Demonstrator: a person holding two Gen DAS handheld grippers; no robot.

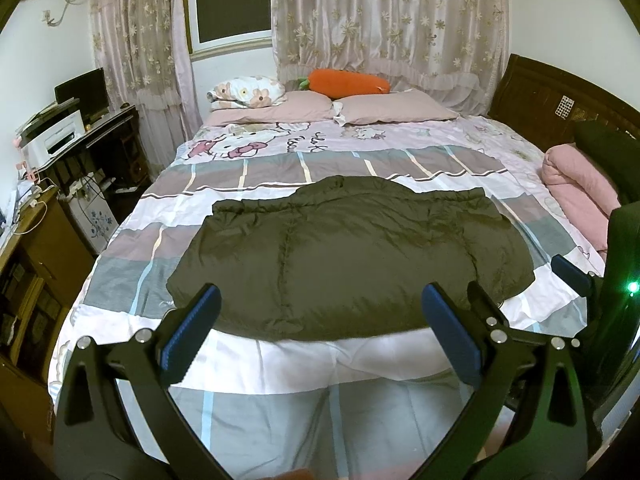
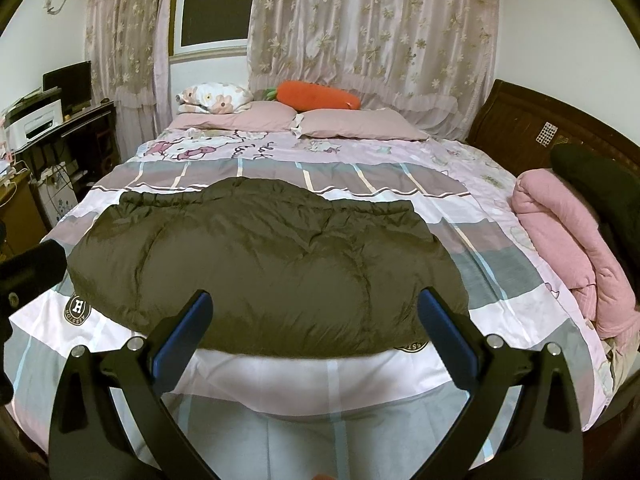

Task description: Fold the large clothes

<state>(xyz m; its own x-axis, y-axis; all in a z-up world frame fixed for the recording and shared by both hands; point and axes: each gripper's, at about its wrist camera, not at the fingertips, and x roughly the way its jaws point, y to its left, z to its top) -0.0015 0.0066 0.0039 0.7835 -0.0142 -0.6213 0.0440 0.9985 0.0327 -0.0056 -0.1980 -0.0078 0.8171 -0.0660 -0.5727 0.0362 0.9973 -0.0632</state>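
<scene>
ITEM: dark olive quilted puffer jacket (image 1: 344,252) flat on bed (image 1: 280,364) | HANDLING: soft, light, slippery, springy | GRASP: near hem corners | left tool (image 1: 320,336), right tool (image 2: 316,340): released, empty

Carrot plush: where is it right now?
The carrot plush lies at the far end of the bed, against the curtain, atop the two pink pillows, right of the floral pillow; both views show it.

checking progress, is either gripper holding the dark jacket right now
No: the left gripper and right gripper hang open above the dark jacket, gripping nothing.
</scene>
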